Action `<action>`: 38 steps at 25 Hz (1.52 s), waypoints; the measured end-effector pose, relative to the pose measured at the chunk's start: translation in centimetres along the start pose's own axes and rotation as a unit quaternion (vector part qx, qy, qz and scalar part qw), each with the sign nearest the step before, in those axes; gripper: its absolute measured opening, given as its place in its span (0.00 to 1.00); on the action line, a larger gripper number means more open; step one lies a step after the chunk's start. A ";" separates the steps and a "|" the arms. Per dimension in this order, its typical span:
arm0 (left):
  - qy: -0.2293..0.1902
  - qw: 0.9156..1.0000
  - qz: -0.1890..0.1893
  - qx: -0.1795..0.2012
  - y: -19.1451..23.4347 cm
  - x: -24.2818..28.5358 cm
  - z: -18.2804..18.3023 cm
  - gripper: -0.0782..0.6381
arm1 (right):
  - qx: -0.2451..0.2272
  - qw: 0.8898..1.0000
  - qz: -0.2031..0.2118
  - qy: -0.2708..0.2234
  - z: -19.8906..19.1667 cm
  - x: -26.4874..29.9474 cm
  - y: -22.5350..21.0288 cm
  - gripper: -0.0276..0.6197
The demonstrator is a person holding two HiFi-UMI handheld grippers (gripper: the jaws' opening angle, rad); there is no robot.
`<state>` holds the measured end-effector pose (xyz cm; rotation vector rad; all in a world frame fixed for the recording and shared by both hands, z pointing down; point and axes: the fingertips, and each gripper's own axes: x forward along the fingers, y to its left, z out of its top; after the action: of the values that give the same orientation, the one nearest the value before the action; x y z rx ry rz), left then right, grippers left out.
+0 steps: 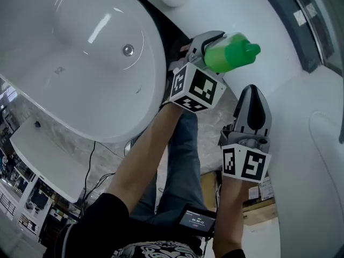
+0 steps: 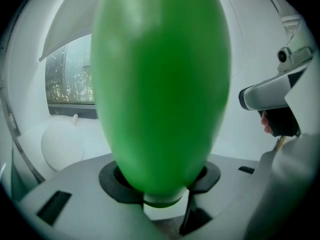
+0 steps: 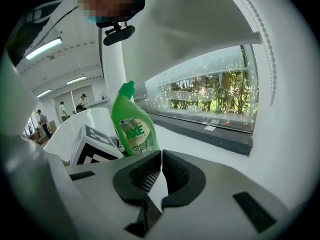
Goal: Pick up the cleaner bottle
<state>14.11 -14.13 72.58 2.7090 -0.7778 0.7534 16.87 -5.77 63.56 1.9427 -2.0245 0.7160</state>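
The green cleaner bottle [image 1: 232,55] is held off the surface, its cap pointing right in the head view. My left gripper [image 1: 214,49] is shut on its body. In the left gripper view the bottle [image 2: 160,84] fills the middle, wedged between the black pads [image 2: 117,181]. My right gripper [image 1: 252,97] hangs just below and to the right of it, jaws together with nothing in them. In the right gripper view the bottle [image 3: 132,125] stands upright beyond the closed pads [image 3: 177,171], beside the left gripper's marker cube [image 3: 94,145].
A large white tub [image 1: 48,85] with a metal drain [image 1: 128,50] lies to the left. White curved surfaces [image 1: 301,112] surround the right gripper. A window strip [image 3: 210,96] runs along the far side. People stand far off at left [image 3: 40,119].
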 end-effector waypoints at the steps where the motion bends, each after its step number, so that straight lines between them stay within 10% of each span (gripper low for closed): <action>1: -0.001 1.000 -0.002 0.000 -0.1 -0.2 0.4 0.40 | 0.000 1.000 -0.001 -0.002 0.3 -0.1 0.0 0.09; 38: -0.090 0.996 -0.011 0.011 1.0 -13.1 16.6 0.40 | -0.024 0.997 -0.025 -0.063 13.1 -5.8 4.1 0.09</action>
<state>10.90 -15.02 51.64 2.8293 -0.7809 0.5209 15.35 -7.40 48.81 2.0505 -2.0365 0.5423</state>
